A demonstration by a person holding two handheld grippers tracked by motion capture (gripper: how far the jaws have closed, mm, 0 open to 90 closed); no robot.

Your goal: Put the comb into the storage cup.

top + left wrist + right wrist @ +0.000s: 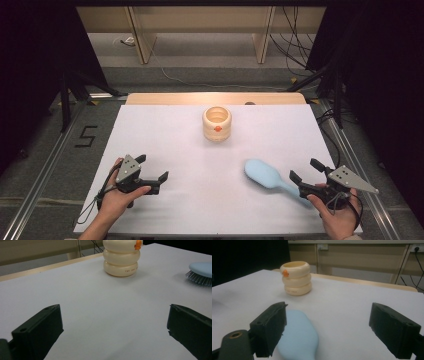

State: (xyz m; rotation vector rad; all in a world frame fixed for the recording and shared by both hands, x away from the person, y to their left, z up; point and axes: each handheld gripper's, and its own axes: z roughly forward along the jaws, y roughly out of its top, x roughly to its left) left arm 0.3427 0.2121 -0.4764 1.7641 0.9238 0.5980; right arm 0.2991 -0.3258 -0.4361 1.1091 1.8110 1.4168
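Left tool point(151, 170): jaws wide, holding nothing.
Right tool point(306, 170): jaws wide, empty, above brush handle.
Pale blue plastic hairbrush point(264, 174): bristles down on white tabletop point(200, 165).
Cream ringed cup point(217, 123): upright (orange knob), far centre.

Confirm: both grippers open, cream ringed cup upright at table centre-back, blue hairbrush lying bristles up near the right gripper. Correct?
Not quite. The blue hairbrush lies bristles down, smooth back up; the left gripper view shows the bristles under its head against the table. The rest holds: left gripper and right gripper are open, and the cream ringed cup stands upright.
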